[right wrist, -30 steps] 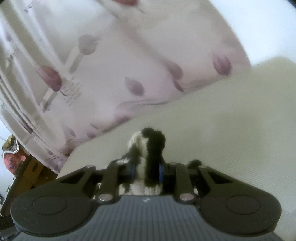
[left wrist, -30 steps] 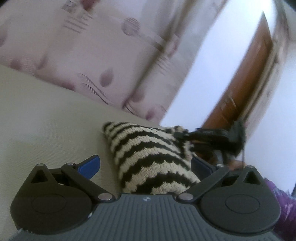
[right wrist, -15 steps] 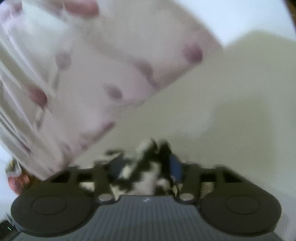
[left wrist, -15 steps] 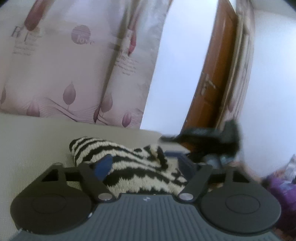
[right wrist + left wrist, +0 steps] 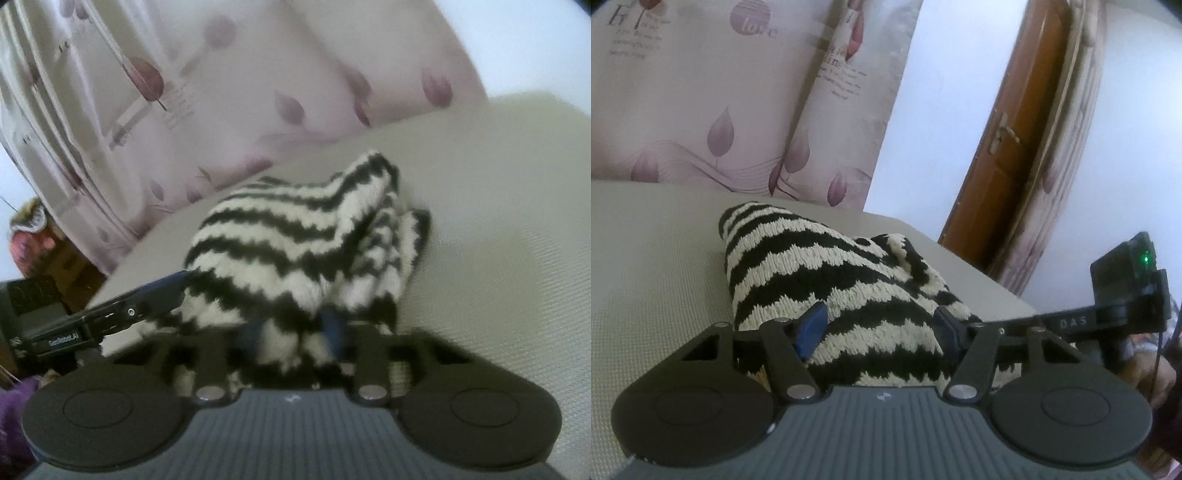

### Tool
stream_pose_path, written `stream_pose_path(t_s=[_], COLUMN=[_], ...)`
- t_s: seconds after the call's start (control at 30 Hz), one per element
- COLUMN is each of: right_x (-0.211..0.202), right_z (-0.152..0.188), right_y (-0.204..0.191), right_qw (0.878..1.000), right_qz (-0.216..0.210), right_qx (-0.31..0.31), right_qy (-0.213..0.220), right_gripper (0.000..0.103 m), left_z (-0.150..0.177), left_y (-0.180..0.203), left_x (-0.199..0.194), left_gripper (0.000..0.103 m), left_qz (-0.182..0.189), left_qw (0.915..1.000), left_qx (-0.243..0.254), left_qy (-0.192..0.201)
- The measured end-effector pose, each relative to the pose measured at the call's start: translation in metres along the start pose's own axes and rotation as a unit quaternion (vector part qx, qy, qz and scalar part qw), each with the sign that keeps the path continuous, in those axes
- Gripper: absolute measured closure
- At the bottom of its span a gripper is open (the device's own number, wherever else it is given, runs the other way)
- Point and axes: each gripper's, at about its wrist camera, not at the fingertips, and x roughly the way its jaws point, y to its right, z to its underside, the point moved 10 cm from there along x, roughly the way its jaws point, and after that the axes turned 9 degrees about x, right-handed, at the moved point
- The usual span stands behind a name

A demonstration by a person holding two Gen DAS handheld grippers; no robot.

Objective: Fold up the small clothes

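A black-and-cream zigzag-striped knitted garment (image 5: 831,280) lies bunched on a beige textured surface (image 5: 653,266). My left gripper (image 5: 879,326) is open, its blue pads on either side of the garment's near edge. In the right wrist view the same garment (image 5: 295,240) lies heaped in front of my right gripper (image 5: 293,332), whose blue pads are narrowly apart with a fold of the knit between them. The image is blurred there. The right gripper shows at the right of the left wrist view (image 5: 1115,317), the left one at the left of the right wrist view (image 5: 110,314).
A pale curtain with purple leaf print (image 5: 701,110) hangs behind the surface. A brown wooden door (image 5: 1008,147) stands at the right, past the surface's edge. Purple cloth (image 5: 14,417) lies low at the left of the right wrist view.
My left gripper's jaws have narrowed around the garment's near edge. My right gripper has swung down toward the surface and its jaws have parted a little, with the garment now spread in front of it.
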Motion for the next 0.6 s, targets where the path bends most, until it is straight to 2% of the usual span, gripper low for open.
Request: stream_pose_path(t_s=[0.03, 0.13, 0.2, 0.27, 0.33, 0.37, 0.43, 0.5, 0.6], right_x=[-0.003, -0.012, -0.01, -0.007, -0.007, -0.007, -0.008, -0.009, -0.021], right_z=[0.0, -0.002, 0.0, 0.007, 0.007, 0.008, 0.008, 0.007, -0.003], right_y=[0.001, -0.001, 0.004, 0.01, 0.009, 0.01, 0.012, 0.014, 0.009], right_qw=[1.0, 0.999, 1.0, 1.0, 1.0, 1.0, 0.999, 0.998, 0.998], right_qz=[0.003, 0.021, 0.017, 0.006, -0.01, -0.014, -0.025, -0.04, -0.048], right_qx=[-0.004, -0.026, -0.023, -0.01, 0.002, 0.012, 0.021, 0.044, 0.049], right_qy=[0.005, 0.015, 0.005, -0.004, 0.0, 0.0, 0.002, 0.003, 0.019], right_gripper=[0.088, 0.089, 0.09, 0.09, 0.09, 0.09, 0.09, 0.089, 0.086], left_z=[0.0, -0.001, -0.008, -0.02, -0.03, -0.029, -0.021, -0.006, 0.005], left_y=[0.0, 0.002, 0.005, 0.006, 0.012, 0.015, 0.019, 0.017, 0.01], left_x=[-0.001, -0.006, -0.012, -0.019, -0.017, -0.012, 0.0, 0.012, 0.015], left_gripper=[0.042, 0.04, 0.039, 0.033, 0.035, 0.046, 0.062, 0.065, 0.067], left_qz=[-0.001, -0.016, -0.018, -0.021, -0.01, -0.005, 0.002, 0.01, 0.019], left_qw=[1.0, 0.9997, 0.9996, 0.999, 0.9989, 0.9991, 0.999, 0.9989, 0.9995], left_qx=[-0.003, 0.016, 0.017, 0.009, 0.018, 0.031, 0.045, 0.038, 0.004], left_qy=[-0.001, 0.005, 0.017, 0.039, 0.042, 0.03, 0.002, -0.024, -0.026])
